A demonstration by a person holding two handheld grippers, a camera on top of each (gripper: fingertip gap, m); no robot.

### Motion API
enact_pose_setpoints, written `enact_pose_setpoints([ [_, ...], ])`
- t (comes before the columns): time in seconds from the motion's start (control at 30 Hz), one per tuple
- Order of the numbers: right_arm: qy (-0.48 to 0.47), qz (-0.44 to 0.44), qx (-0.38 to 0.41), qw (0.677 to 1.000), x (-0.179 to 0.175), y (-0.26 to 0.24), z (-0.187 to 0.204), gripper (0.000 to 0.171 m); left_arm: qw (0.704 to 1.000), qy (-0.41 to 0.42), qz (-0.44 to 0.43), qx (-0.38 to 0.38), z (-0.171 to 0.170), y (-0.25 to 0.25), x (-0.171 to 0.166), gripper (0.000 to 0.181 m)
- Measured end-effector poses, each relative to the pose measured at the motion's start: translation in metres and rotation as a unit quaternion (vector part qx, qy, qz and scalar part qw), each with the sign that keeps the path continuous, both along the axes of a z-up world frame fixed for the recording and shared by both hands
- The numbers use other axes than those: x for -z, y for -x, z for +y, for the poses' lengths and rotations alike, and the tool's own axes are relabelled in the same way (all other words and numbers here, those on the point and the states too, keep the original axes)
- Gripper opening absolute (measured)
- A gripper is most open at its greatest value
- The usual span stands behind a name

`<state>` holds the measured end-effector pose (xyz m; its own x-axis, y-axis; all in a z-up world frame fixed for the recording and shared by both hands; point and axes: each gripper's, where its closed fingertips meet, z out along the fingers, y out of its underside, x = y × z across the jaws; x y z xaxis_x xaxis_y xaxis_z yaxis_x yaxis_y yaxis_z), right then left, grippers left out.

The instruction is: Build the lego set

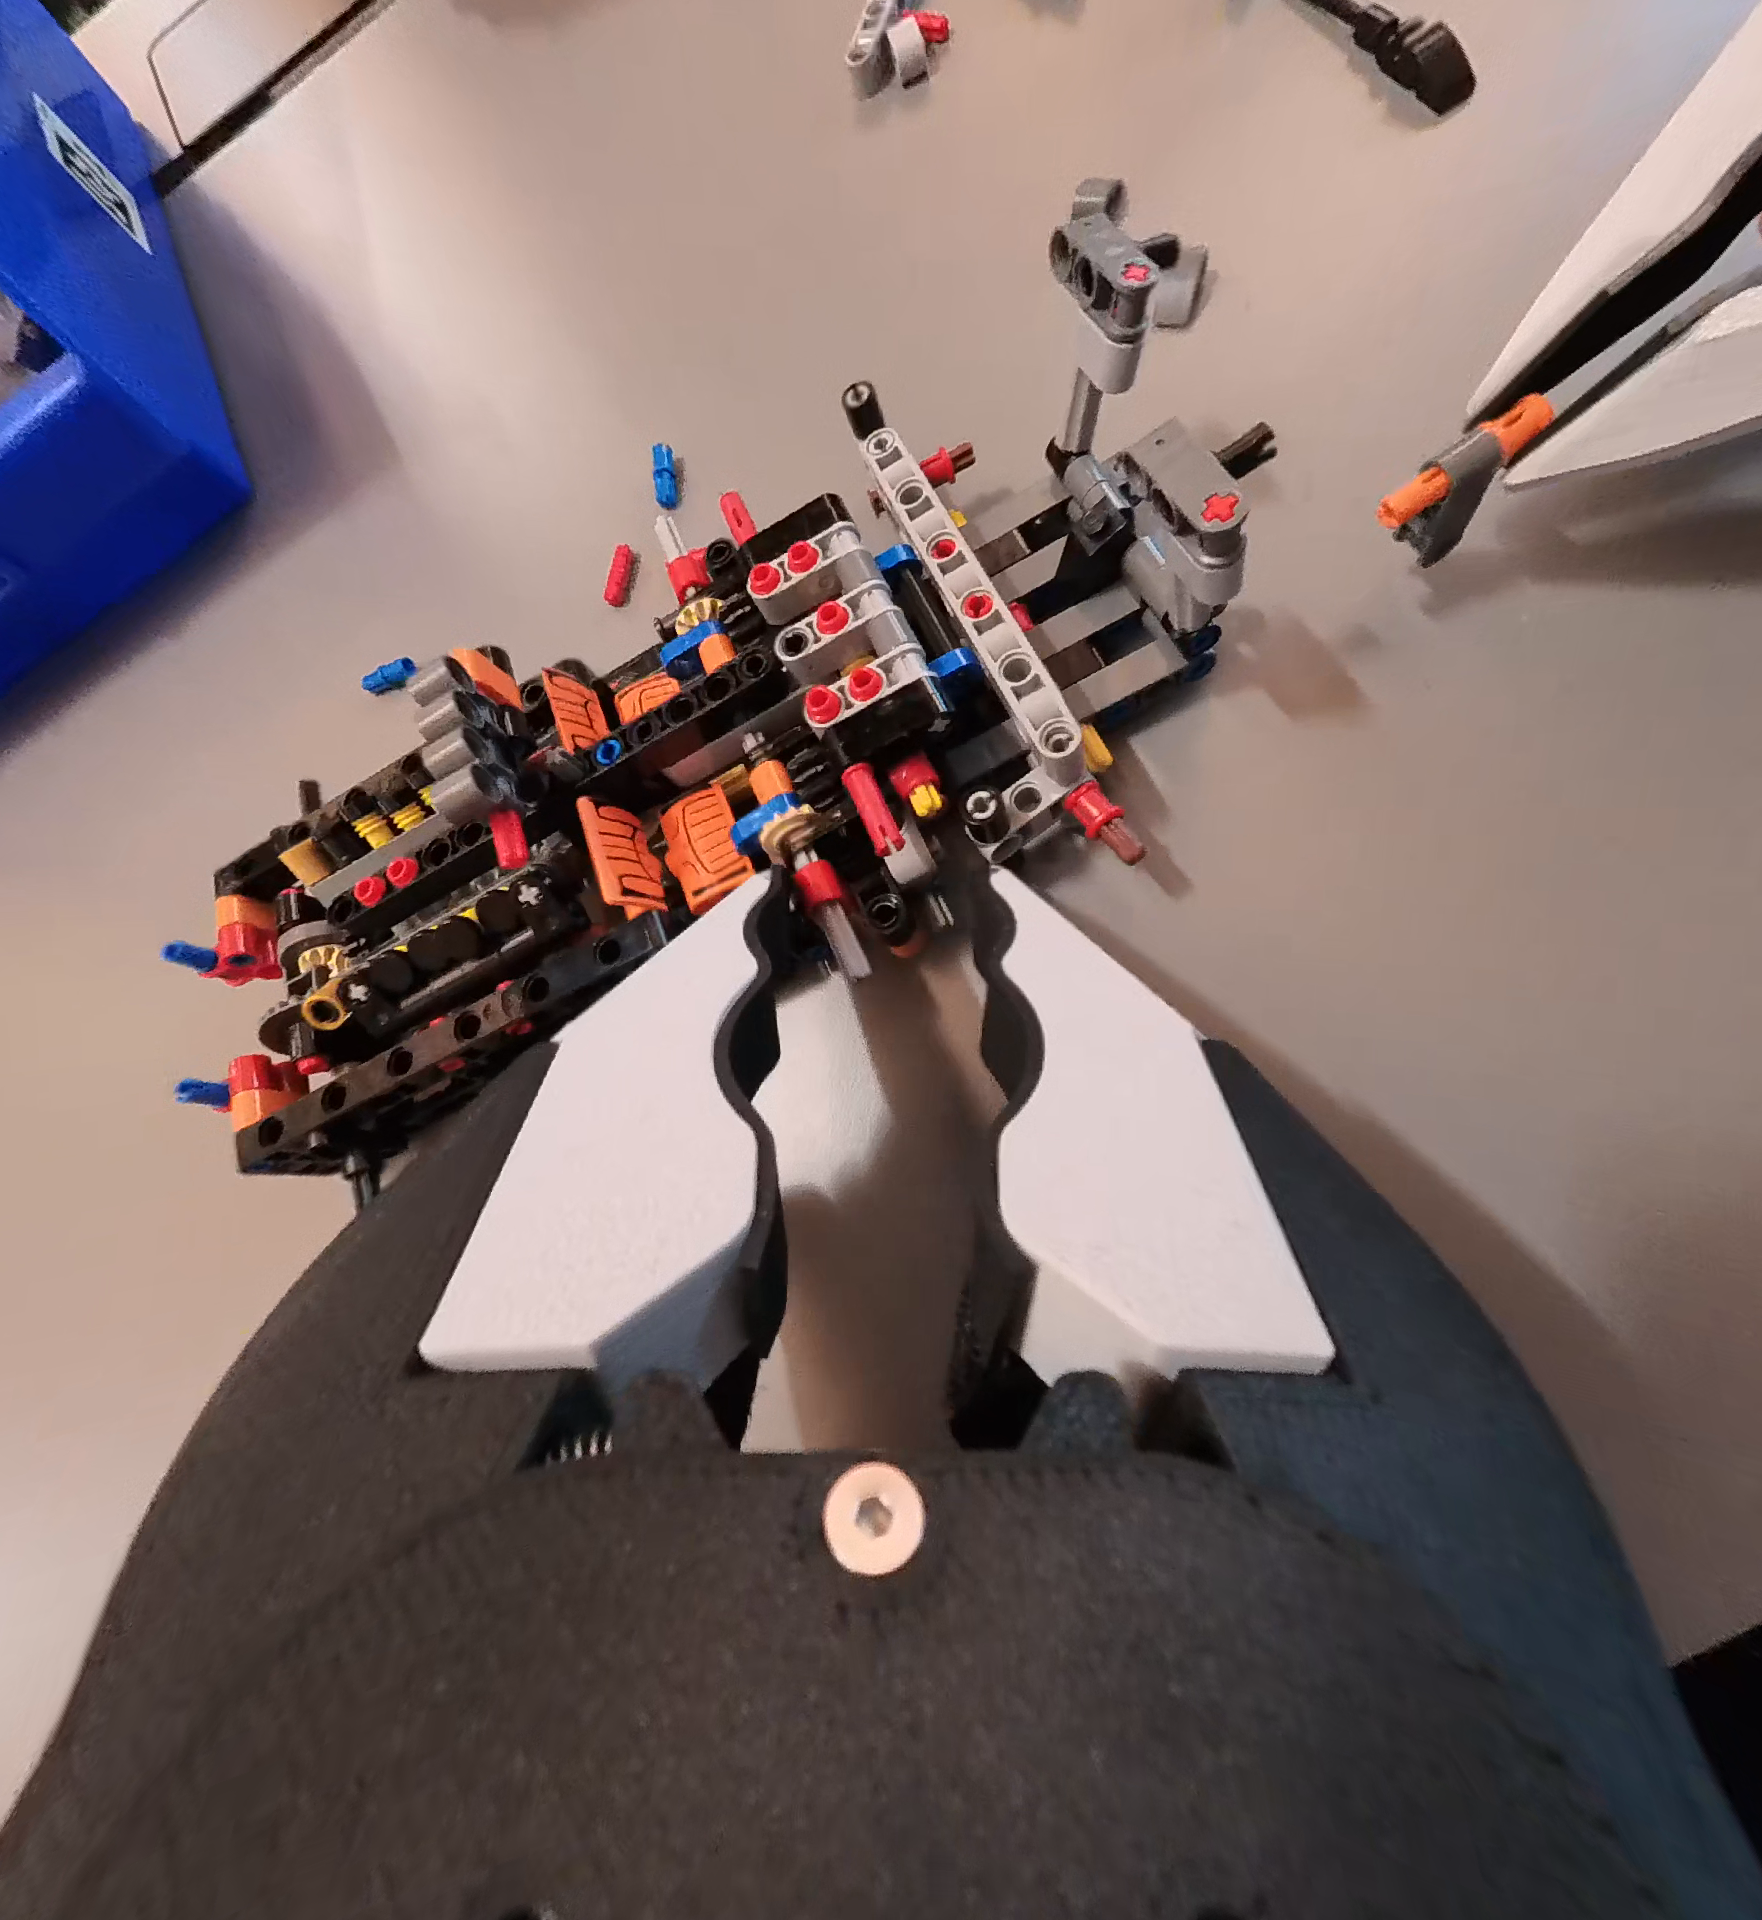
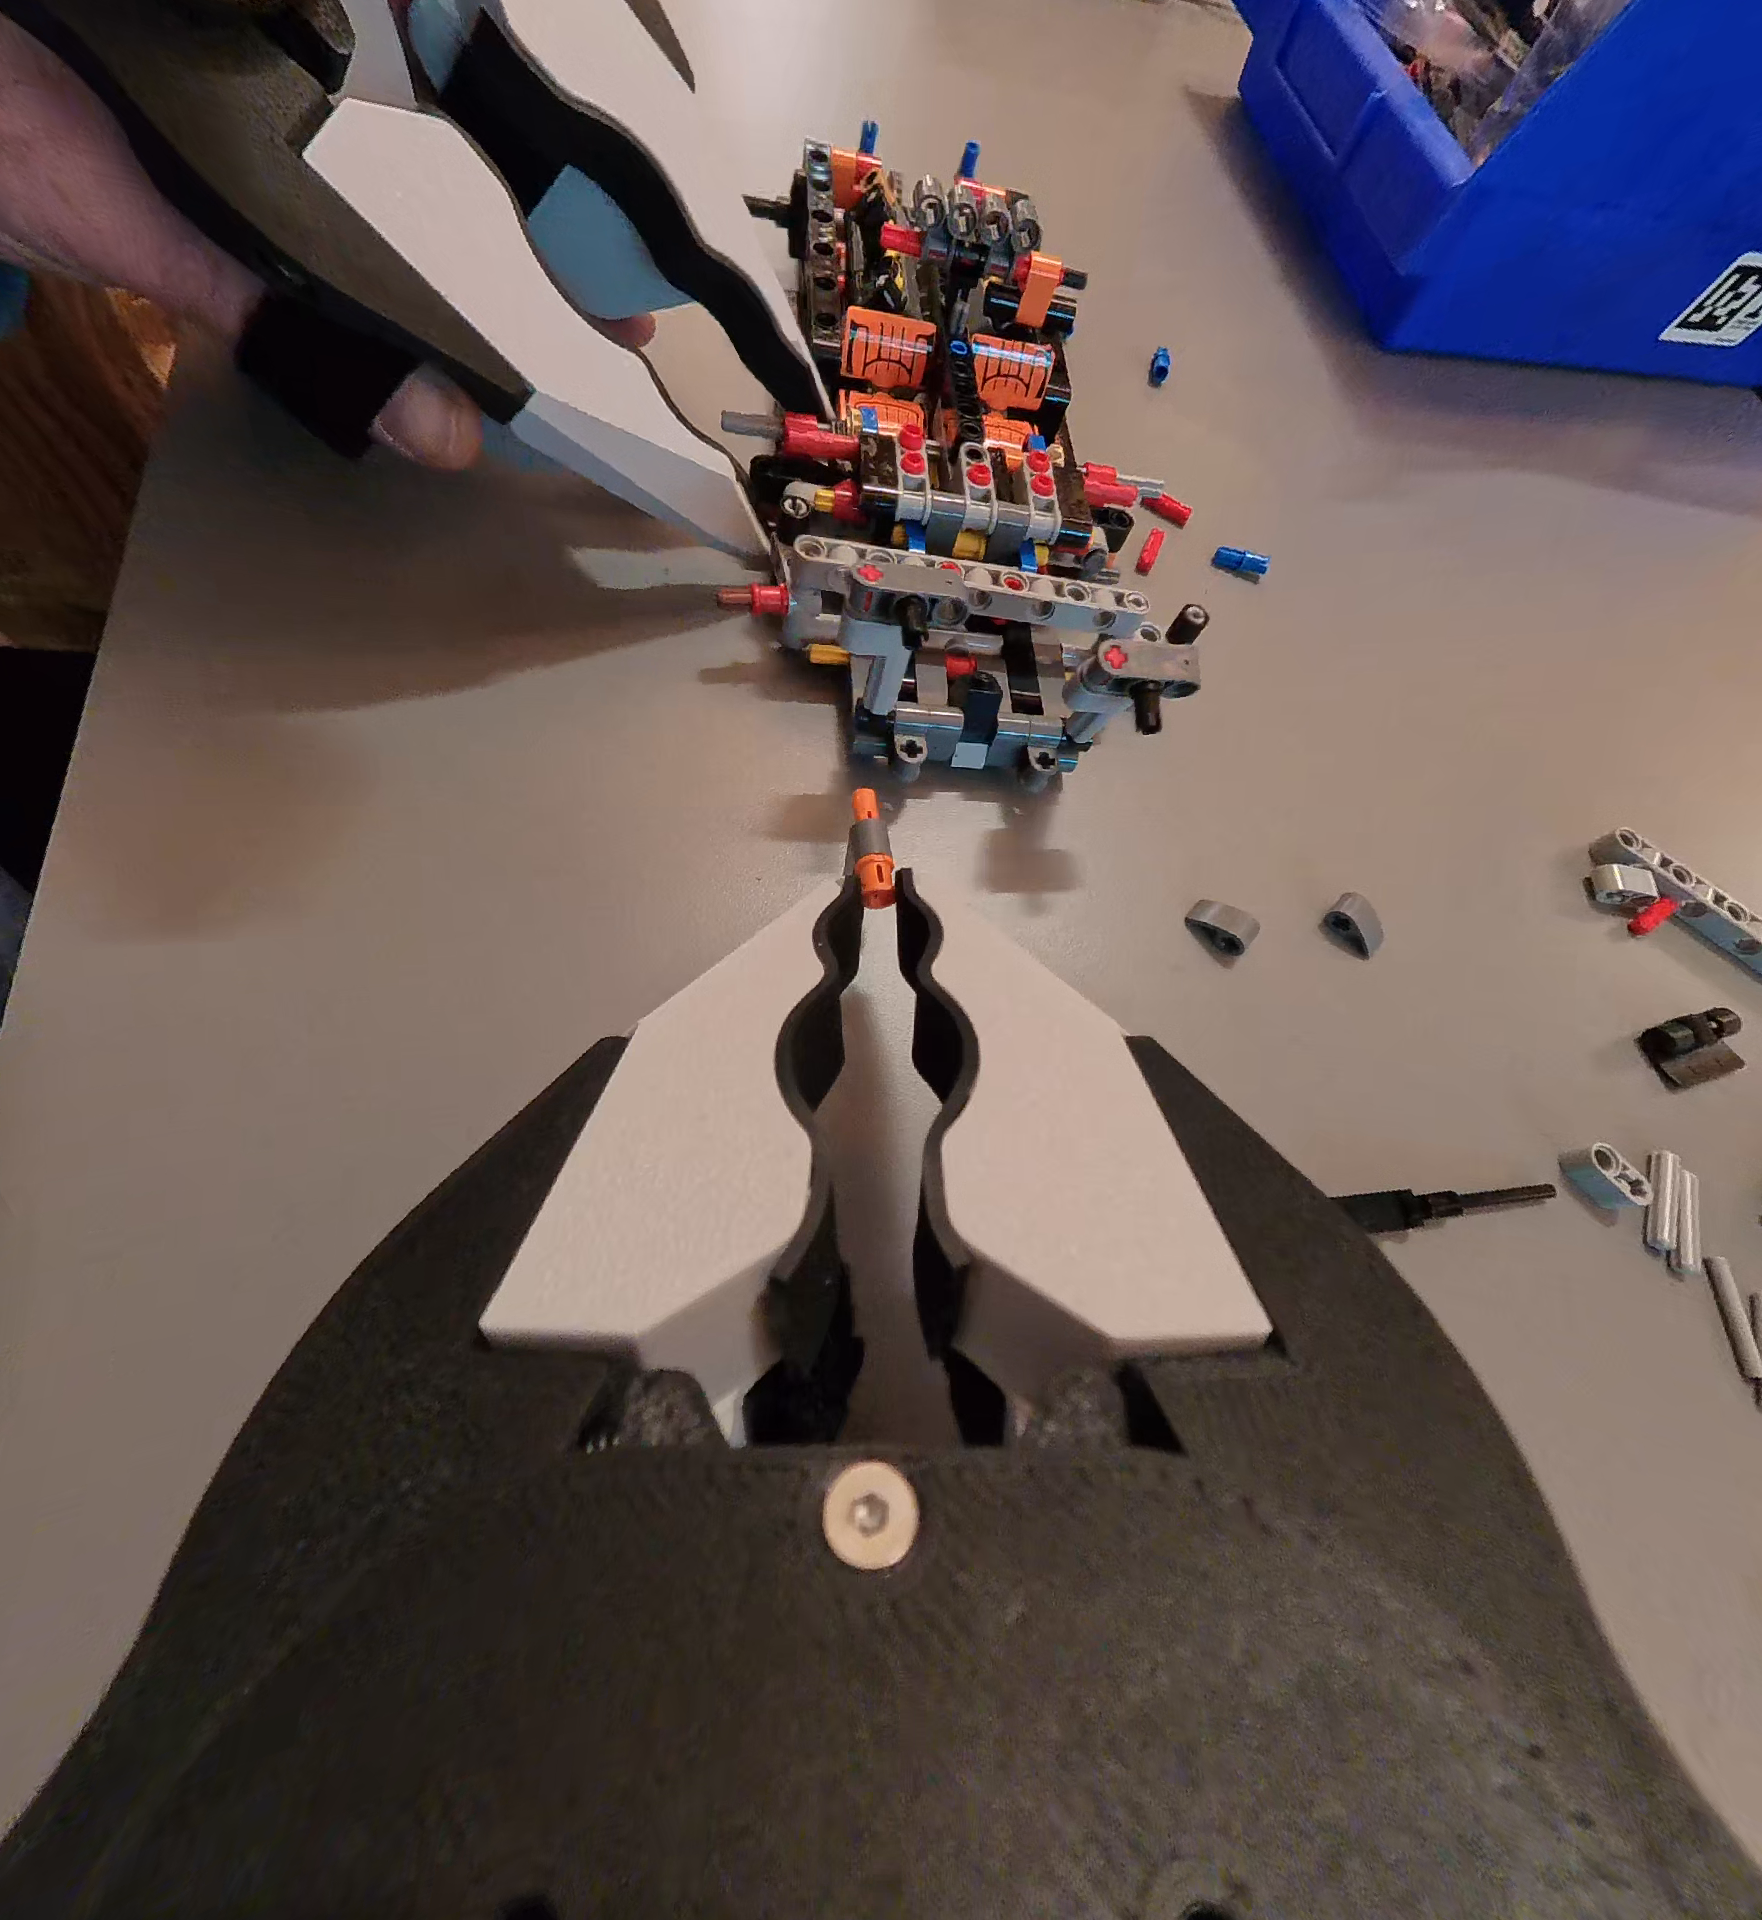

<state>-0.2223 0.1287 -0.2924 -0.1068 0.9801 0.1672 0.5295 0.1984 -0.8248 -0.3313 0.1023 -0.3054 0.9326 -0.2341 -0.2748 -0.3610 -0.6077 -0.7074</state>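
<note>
We brace the black-and-orange brick chassis (image 1: 711, 769) with the left gripper (image 1: 872, 914) pinching its edge — steadying it, we judge — while the right gripper (image 2: 872, 883) pinches a small orange-and-grey pin (image 2: 869, 847), aimed at its near end.

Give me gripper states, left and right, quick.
Left gripper: part-closed around the side of the lego chassis; firm grip cannot be told.
Right gripper: shut on an orange-and-grey pin piece, clear of the chassis.

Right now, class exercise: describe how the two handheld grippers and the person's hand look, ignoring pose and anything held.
Both the left gripper and right gripper share one design: a rough black printed body, a silver hex screw at its centre, and two pale grey wedge-shaped fingers edged with wavy black pads. The person's hand has a black strap over one finger.
</note>
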Motion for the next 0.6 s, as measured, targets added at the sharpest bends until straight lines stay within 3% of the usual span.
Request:
enact_pose_setpoints([
  [0.4, 0.009, 0.005, 0.007, 1.0, -0.002, 0.0, 0.004, 0.004, 1.0, 0.0, -0.001, -0.02, 0.001, 0.005, -0.002, 0.031],
  [0.47, 0.014, 0.007, 0.011, 1.0, -0.003, 0.0, 0.006, 0.004, 1.0, -0.009, 0.012, -0.015, -0.005, 0.01, -0.018, 0.03],
  [0.6, 0.016, 0.008, 0.009, 1.0, -0.003, 0.0, 0.006, 0.004, 0.992, -0.064, 0.077, 0.081, 0.008, 0.006, -0.077, 0.039],
])
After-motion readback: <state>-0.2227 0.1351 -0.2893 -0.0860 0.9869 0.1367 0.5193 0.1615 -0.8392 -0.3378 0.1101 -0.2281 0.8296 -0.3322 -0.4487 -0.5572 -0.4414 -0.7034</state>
